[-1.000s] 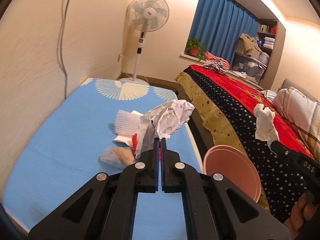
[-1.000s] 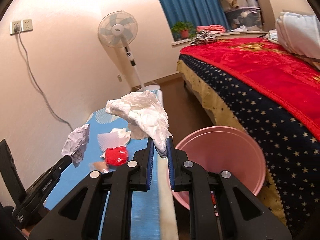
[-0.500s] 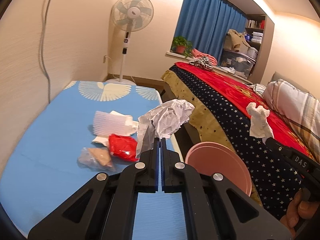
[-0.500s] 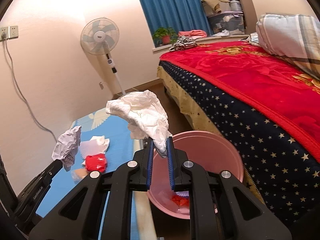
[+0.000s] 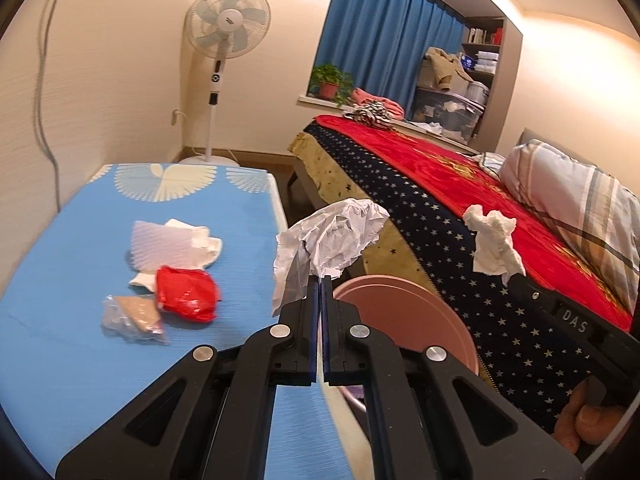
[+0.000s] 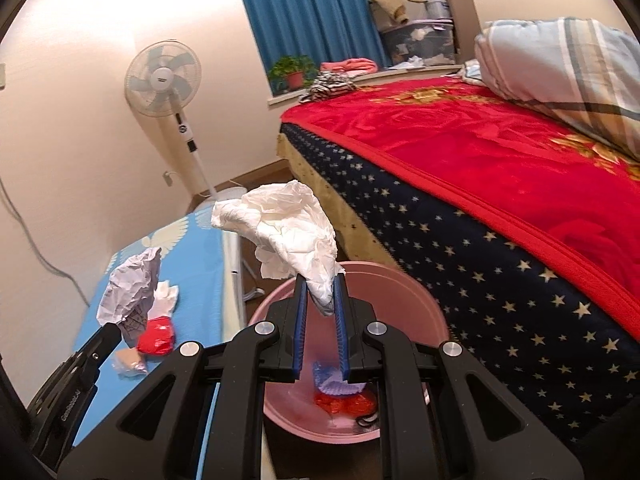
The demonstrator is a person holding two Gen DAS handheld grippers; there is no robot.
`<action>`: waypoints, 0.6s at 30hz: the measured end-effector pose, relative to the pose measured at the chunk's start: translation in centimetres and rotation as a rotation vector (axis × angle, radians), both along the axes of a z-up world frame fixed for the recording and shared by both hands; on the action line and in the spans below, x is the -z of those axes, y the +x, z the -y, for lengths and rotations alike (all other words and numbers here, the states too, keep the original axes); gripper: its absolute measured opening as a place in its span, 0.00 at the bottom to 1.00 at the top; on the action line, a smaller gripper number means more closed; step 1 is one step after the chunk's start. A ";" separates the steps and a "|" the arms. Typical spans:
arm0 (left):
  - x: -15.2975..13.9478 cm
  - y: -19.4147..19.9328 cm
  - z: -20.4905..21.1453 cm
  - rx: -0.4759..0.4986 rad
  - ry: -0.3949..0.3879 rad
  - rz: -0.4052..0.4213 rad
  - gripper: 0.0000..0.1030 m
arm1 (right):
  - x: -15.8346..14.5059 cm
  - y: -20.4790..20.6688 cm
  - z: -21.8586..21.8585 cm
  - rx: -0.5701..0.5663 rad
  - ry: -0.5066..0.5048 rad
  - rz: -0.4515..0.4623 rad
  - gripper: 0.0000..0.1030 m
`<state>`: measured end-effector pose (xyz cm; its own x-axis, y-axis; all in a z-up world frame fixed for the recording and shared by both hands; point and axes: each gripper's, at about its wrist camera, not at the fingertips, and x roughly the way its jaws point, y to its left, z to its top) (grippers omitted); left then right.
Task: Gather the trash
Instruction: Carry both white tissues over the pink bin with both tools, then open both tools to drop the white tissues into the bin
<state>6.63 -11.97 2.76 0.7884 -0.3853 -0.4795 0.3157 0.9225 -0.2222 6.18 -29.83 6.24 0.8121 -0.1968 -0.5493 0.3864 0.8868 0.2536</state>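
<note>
My left gripper point(image 5: 319, 280) is shut on a crumpled sheet of paper point(image 5: 332, 240), held over the right edge of the blue mat point(image 5: 60, 300) beside the pink bin point(image 5: 404, 312). My right gripper point(image 6: 320, 284) is shut on a white crumpled tissue point(image 6: 288, 232) and hangs above the pink bin point(image 6: 400, 300), which holds a purple wrapper and red scraps point(image 6: 340, 396). The right gripper with its white tissue point(image 5: 494, 240) also shows at the right of the left wrist view. On the mat lie a red wrapper point(image 5: 186, 292), a clear bag point(image 5: 132, 314) and white paper point(image 5: 172, 240).
A bed with a red and starred cover point(image 5: 460, 208) runs along the right of the bin. A standing fan point(image 5: 222, 60) is by the far wall. A striped pillow point(image 6: 568, 56) lies on the bed. A hand point(image 5: 592, 420) holds the right gripper.
Both grippers have shifted toward the bed with their loads. The bin has come under the right gripper, its inside now showing. The red wrapper came out from behind the paper.
</note>
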 end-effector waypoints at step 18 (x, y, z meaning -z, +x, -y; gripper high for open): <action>2.0 1.9 4.7 0.116 0.021 -0.025 0.01 | 1.6 0.4 1.8 0.065 -0.015 -0.048 0.13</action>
<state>8.52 -16.70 0.80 0.7268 -0.4631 -0.5073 0.4155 0.8845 -0.2121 6.58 -31.66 4.61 0.7701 -0.2570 -0.5839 0.4548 0.8630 0.2200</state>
